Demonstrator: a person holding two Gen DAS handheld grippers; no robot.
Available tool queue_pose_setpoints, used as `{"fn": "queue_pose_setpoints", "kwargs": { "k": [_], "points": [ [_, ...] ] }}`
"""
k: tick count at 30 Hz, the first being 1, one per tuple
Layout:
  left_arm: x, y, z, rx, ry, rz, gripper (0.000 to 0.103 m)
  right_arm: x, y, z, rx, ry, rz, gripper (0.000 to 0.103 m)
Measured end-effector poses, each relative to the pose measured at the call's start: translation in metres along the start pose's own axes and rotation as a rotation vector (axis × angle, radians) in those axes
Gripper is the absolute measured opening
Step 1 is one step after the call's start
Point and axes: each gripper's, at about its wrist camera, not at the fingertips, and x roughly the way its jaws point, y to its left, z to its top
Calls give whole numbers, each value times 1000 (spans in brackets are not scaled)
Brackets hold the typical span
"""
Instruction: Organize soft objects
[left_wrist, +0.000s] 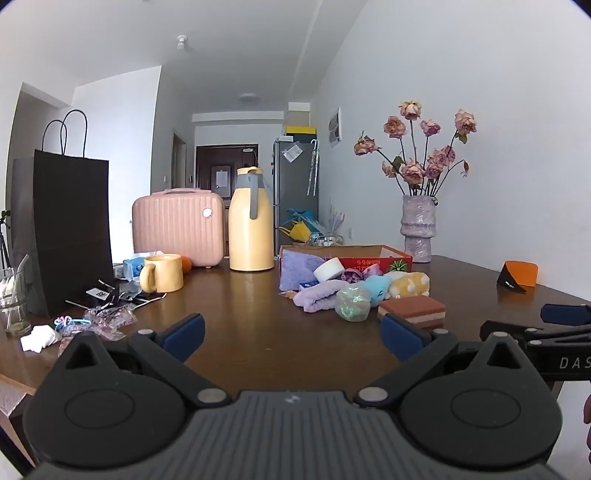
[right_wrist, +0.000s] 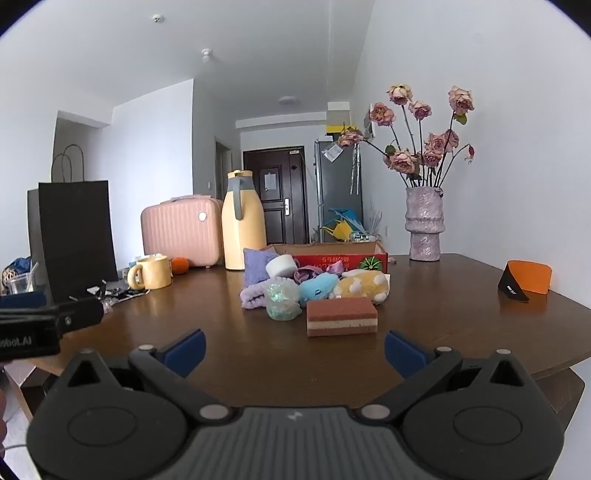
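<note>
A pile of soft things lies mid-table in front of a red cardboard box (left_wrist: 373, 260) (right_wrist: 332, 258): a brown layered sponge (left_wrist: 412, 310) (right_wrist: 341, 316), a green glittery ball (left_wrist: 352, 302) (right_wrist: 282, 297), a blue plush (left_wrist: 378, 288) (right_wrist: 317, 288), a yellow plush (left_wrist: 410, 284) (right_wrist: 365, 284), a rolled purple towel (left_wrist: 319, 299) (right_wrist: 253, 295), a purple cloth (left_wrist: 297, 269) (right_wrist: 256, 267) and a white tape roll (left_wrist: 328, 267) (right_wrist: 280, 266). My left gripper (left_wrist: 293, 338) and right gripper (right_wrist: 295, 354) hover open and empty at the table's near edge, short of the pile.
On the brown table (left_wrist: 240, 314) stand a yellow jug (left_wrist: 251, 221), a pink case (left_wrist: 177, 227), a yellow mug (left_wrist: 162, 273), a black paper bag (left_wrist: 70, 229), a glass (left_wrist: 13, 299) and wrappers (left_wrist: 107, 317) at left. A vase of dried roses (right_wrist: 424, 225) and an orange card (right_wrist: 528, 280) sit right.
</note>
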Motion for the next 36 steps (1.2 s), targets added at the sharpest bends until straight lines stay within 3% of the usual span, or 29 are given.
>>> {"fn": "queue_pose_setpoints", "kwargs": {
  "k": [36],
  "points": [
    [-4,-6,1,21,-18,-14,103,-1,0,-3,-4,-1,-32,103]
  ]
}}
